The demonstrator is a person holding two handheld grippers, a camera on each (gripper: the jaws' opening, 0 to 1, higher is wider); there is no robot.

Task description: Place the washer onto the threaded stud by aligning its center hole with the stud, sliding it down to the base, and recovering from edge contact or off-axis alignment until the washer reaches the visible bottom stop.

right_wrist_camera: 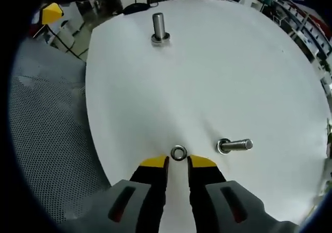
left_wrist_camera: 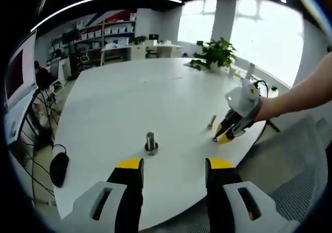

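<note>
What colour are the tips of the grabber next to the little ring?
Yellow. The right gripper has yellow tips on black jaws, seen best in the right gripper view, just behind the washer.

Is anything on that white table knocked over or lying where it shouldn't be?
One thing: a second bolt lies on its side beside the washer, while the threaded stud stands upright farther across the table. The washer lies flat at the right gripper tips. Nothing looks spilled or damaged.

No readable text, label, brand, number or sign was found in either view. The shelves at the far wall in the left gripper view were too small and blurred for any lettering to be made out, and nothing was printed on the white worktop.
</note>
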